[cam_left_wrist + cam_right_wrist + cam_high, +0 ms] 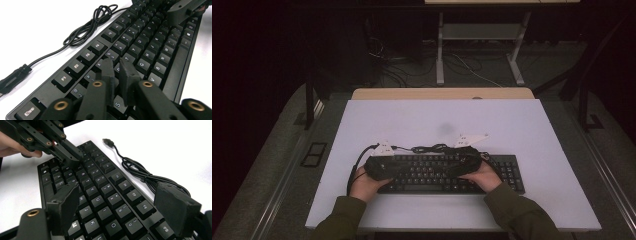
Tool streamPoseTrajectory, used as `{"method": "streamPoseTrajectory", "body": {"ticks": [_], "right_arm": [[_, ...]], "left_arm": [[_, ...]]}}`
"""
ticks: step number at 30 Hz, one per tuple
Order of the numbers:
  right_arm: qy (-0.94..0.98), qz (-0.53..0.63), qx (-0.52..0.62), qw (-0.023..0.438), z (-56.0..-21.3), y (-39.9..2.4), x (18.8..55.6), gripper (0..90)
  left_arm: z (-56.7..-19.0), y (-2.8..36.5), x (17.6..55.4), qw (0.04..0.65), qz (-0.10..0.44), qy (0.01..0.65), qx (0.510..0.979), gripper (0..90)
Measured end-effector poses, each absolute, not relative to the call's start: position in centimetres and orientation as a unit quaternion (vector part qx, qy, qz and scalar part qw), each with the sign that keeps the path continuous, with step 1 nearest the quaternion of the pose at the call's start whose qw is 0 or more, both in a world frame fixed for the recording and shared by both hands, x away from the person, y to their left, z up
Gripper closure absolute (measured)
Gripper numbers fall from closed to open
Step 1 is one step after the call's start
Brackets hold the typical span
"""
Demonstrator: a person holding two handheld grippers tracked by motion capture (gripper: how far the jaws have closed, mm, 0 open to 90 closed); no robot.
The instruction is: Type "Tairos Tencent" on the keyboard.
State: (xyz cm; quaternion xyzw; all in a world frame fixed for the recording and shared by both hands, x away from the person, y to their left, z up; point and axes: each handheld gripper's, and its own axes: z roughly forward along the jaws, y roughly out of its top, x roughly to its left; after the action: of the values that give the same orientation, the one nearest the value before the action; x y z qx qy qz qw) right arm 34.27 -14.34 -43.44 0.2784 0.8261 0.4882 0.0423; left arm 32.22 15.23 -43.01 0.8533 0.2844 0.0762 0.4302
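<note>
A black keyboard (442,172) (140,45) (100,195) lies across the near middle of the white table top (437,120). Its black cable (429,148) (92,25) (140,170) sits bundled just behind it and ends in a loose USB plug (108,142) (16,73). My left gripper (404,167) (117,66) (75,160) hovers low over the left-hand letter keys; its jaws stand barely apart and grip nothing. Over the right-hand letter keys is my right gripper (448,165) (120,195) (185,10), its jaws wide open with only keys below the gap.
A hand holds each gripper at the keyboard's two ends, sleeves entering from the bottom. The white top reaches well beyond the keyboard on all sides. A wooden table edge (442,93) lies behind it; a desk frame (440,50) and floor cables stand farther back.
</note>
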Motion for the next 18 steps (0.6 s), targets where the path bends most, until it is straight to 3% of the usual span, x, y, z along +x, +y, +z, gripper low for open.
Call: {"method": "streamPoseTrajectory", "body": {"ticks": [6,18], "right_arm": [[0.836,0.479,0.265,0.033,-43.21,-14.19,33.96,19.2],[0.843,0.478,0.249,0.003,-42.97,-13.72,33.35,50.5]], "left_arm": [[-42.81,15.42,31.99,0.432,0.082,0.291,0.849,67.4],[-42.95,15.45,31.77,0.440,0.091,0.305,0.840,41.6]]}}
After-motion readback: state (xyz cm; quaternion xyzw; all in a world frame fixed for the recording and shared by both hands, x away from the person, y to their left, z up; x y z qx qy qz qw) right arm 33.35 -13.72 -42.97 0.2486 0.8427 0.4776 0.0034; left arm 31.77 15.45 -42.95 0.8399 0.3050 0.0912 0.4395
